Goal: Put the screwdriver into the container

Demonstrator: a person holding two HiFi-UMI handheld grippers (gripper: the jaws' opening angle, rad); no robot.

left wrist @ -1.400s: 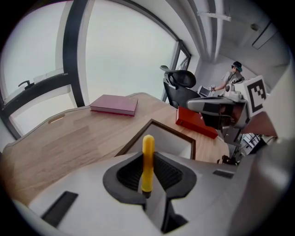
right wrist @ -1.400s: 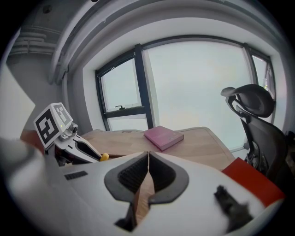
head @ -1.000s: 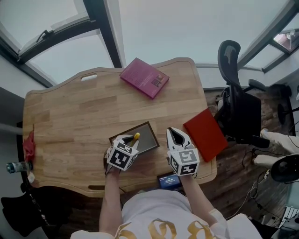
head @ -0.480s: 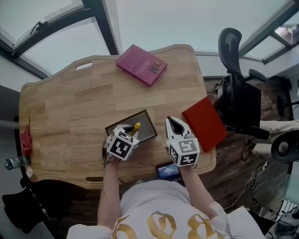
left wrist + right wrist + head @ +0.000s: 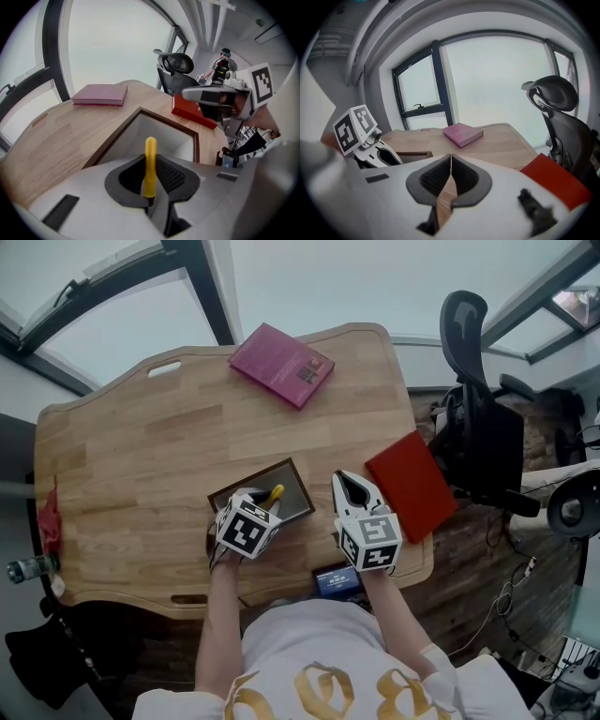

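Screwdriver stays above container on wooden table by chair.

Container mouth open; red book near right; pink book far.

Only the yellow handle of the screwdriver is seen; its shaft and tip are hidden within the closed jaws of the left gripper. The near corner of the container is covered by that gripper (head view). A blue-lit device by the desk's near edge is partly hidden behind the right gripper and cannot be identified.
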